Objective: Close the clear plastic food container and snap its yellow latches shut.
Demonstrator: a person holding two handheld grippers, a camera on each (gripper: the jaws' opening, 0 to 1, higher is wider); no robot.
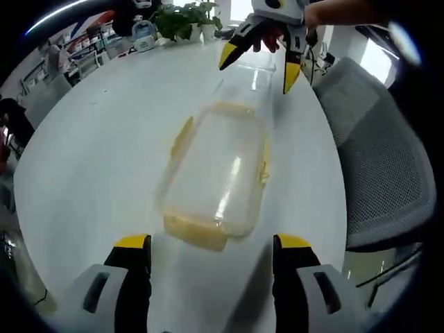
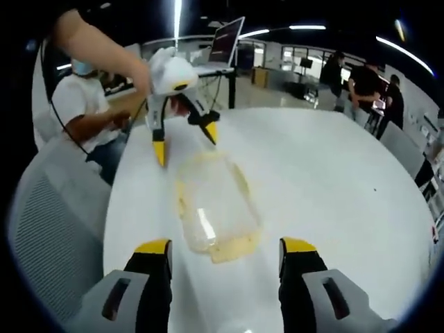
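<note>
Container (image 1: 215, 177): clear plastic box on the white desk (image 1: 104, 159), mid-desk, between the two grippers; lid appears seated on top.
Latches: yellow; one at the near short end (image 1: 198, 234), at 6 o'clock in the left gripper view, splayed outward and judged not snapped; yellow strips also run along both long sides.
Left gripper (image 1: 211, 253): fingers released, spread wide, holding nothing, just short of the near end.
Right gripper (image 2: 225, 257): fingers released, spread wide, empty; container at its 12 o'clock.
Handling: judged light, thin-walled, slippery on the smooth desk; likely to slide when pushed. Brace one end, press each latch flap against the rim.
Surroundings: grey chair (image 1: 378, 159) at 3 o'clock, plant (image 1: 184, 19) at 12 o'clock, both well apart.
Obstructions: none near the container.
</note>
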